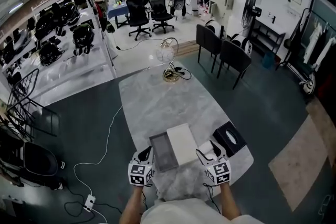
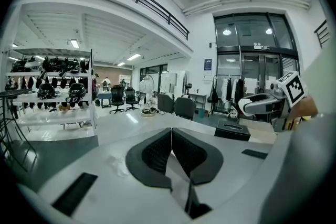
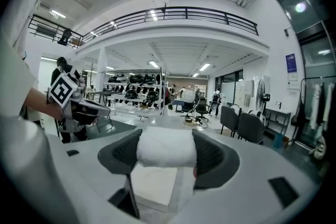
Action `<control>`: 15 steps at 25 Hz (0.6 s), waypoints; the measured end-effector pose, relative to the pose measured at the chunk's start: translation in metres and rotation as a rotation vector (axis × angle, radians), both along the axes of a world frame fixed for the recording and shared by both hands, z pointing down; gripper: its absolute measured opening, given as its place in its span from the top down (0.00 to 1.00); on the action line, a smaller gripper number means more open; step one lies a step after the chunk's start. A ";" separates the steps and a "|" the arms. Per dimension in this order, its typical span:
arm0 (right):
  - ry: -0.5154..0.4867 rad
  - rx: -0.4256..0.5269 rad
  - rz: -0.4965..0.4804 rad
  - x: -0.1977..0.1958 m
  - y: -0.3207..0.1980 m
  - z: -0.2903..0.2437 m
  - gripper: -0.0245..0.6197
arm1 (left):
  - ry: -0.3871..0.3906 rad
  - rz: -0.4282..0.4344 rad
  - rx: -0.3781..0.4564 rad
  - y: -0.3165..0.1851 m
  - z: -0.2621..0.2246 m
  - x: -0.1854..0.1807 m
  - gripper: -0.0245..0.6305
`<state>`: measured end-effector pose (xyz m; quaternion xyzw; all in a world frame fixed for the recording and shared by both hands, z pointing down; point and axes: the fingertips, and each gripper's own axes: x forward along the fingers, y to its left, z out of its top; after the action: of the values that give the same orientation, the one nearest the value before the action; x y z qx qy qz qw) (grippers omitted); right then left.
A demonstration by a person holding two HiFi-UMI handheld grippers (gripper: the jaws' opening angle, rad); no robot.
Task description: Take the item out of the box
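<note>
A shallow grey box (image 1: 163, 150) lies open on the marble table (image 1: 157, 102), with its white lid (image 1: 182, 142) lying flat beside it on the right. My right gripper (image 1: 210, 155) is just right of the lid, near the table's front edge. It is shut on a white rolled towel (image 3: 166, 148), which hangs a little above the white lid (image 3: 155, 186). My left gripper (image 1: 145, 156) stands at the grey box's left side; its jaws (image 2: 171, 136) are shut with nothing between them.
A black tissue box (image 1: 229, 137) sits right of the right gripper, also in the left gripper view (image 2: 232, 130). A globe lamp (image 1: 167, 60) stands at the table's far end. Chairs (image 1: 231, 57) and shelving (image 1: 63, 44) surround the table.
</note>
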<state>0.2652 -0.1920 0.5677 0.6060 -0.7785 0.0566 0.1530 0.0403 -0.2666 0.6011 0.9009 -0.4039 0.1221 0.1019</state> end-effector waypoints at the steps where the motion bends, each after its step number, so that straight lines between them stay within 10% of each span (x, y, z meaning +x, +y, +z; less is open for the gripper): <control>1: -0.002 0.003 0.010 0.004 0.001 -0.001 0.50 | 0.000 0.003 0.000 0.000 -0.001 0.002 0.94; 15: -0.020 0.017 0.110 0.034 0.019 -0.004 0.50 | -0.002 0.025 -0.007 -0.003 0.000 0.008 0.94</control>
<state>0.2992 -0.1730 0.5637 0.6488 -0.7458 0.0641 0.1367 0.0488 -0.2691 0.6011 0.9054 -0.3923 0.1258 0.1029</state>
